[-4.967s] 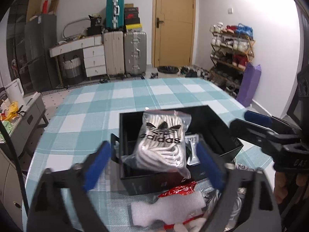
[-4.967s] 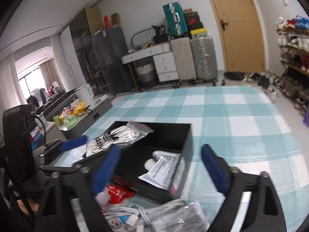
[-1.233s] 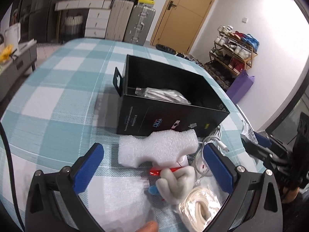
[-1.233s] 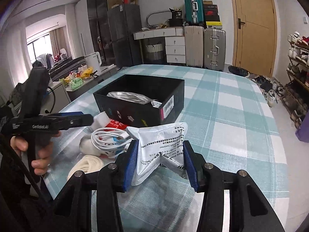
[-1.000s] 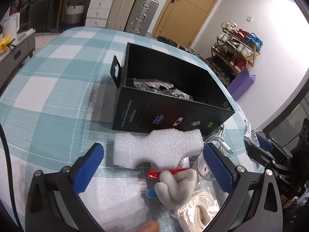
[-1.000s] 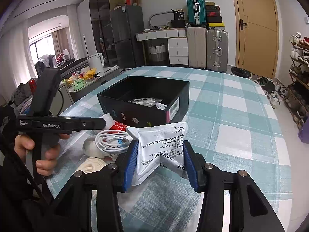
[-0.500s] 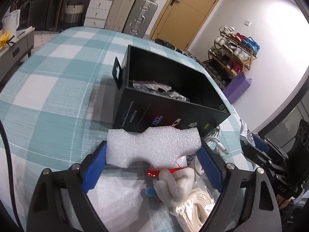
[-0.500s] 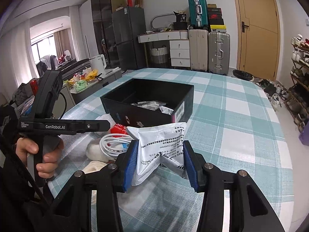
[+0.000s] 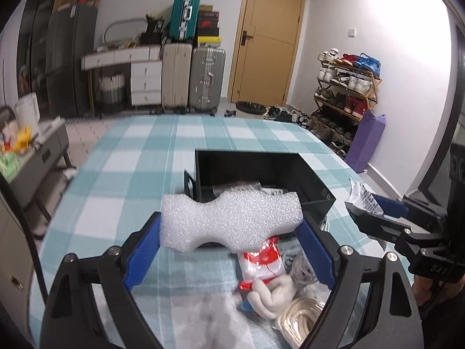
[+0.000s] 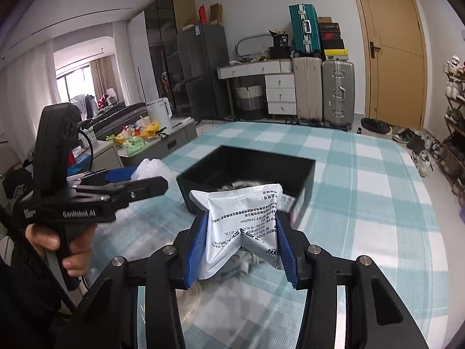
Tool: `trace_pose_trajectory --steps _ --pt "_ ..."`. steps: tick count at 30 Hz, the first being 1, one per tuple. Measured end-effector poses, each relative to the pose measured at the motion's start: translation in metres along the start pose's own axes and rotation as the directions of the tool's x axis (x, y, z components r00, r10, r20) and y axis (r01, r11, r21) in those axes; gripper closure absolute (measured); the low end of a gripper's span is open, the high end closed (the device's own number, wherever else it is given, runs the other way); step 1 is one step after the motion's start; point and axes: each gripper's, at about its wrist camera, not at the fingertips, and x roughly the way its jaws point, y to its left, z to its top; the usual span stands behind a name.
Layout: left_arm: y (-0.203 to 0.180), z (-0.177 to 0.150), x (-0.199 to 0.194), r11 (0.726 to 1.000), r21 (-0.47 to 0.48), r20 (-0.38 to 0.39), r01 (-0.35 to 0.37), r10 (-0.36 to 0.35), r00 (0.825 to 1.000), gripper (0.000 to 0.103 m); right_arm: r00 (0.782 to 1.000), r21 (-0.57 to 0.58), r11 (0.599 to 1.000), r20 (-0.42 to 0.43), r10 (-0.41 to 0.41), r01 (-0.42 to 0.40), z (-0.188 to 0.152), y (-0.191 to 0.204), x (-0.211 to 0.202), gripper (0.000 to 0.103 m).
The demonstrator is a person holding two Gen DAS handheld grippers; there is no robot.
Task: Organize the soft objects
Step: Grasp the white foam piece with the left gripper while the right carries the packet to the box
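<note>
My left gripper (image 9: 229, 242) is shut on a white foam block (image 9: 231, 221) and holds it above the table, in front of the open black box (image 9: 316, 187). My right gripper (image 10: 242, 250) is shut on a silver-white printed pouch (image 10: 242, 221), held above the table near the box (image 10: 247, 163). The box holds a bagged item (image 9: 237, 187). The right gripper also shows at the right of the left wrist view (image 9: 375, 212), and the left gripper with the foam shows in the right wrist view (image 10: 139, 180).
On the checked tablecloth (image 9: 139, 163) below the left gripper lie a red-and-white packet (image 9: 263, 261), a white plush piece (image 9: 271, 296), a coiled cream cord (image 9: 299, 322) and white cables (image 9: 302, 264). A side cabinet (image 10: 151, 142) stands left of the table.
My left gripper closed on the foam block and lifted it off the table toward the box. My right gripper kept its hold on the pouch and rose slightly.
</note>
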Motion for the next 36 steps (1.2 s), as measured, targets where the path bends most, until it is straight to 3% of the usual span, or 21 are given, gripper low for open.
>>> trace_pose_trajectory --steps 9,16,36 --pt "-0.003 0.020 0.004 0.997 0.071 0.037 -0.035 0.032 0.999 0.014 0.999 0.048 0.999 0.045 -0.026 0.024 0.018 -0.002 0.010 0.057" --pt "-0.001 0.032 0.017 0.998 0.065 0.033 -0.027 0.025 0.999 0.014 0.998 0.069 0.997 0.051 -0.037 0.033 0.030 -0.011 0.021 0.057" --pt "-0.005 0.033 0.063 0.998 0.062 -0.020 -0.029 0.030 0.999 0.014 0.999 0.086 0.995 0.002 -0.041 0.041 0.039 -0.022 0.062 0.057"
